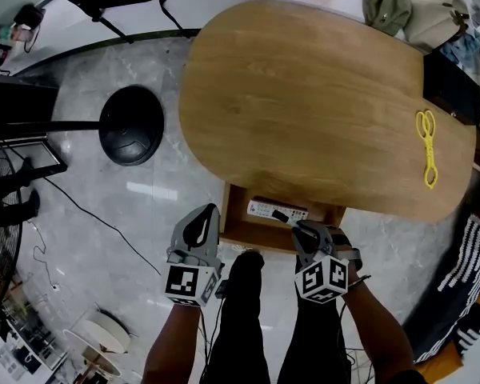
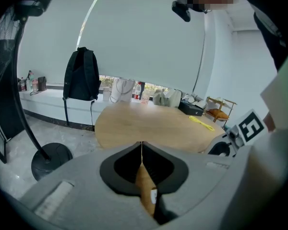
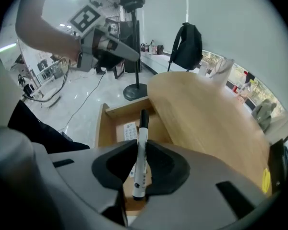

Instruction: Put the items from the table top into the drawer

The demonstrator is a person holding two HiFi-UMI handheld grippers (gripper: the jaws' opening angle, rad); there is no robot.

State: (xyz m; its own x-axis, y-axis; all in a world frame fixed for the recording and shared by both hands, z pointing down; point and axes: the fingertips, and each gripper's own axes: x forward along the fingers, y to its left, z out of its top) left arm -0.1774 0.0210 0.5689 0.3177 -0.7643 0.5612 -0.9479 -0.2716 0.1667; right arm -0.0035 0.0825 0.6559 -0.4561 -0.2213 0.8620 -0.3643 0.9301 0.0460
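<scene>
The marker (image 3: 142,147) is in the right claw (image 3: 140,153). The claw's two jaws are almost closed and squeeze the marker from both sides. The marker has a white body and a black cap, and the cap points away from the claw. It hangs over the open drawer (image 1: 237,218), not yet down in it.

There is one drawer, pulled out from under the near edge of the table (image 1: 304,102). One white remote (image 1: 262,209) lies flat inside it, near the back.

The left claw (image 1: 206,213) is just beside the drawer's left side. Its jaws are pressed together and there is nothing between them.

There are two claws, one in each hand, and each has one cube with square marks.

One thing is left on the wooden top: yellow tongs (image 1: 426,146), near the far right edge and well apart from the drawer. One black box (image 1: 450,88) sits at that edge too, just past the tongs.

On the floor to the left of the table stands one round black base (image 1: 130,125).
</scene>
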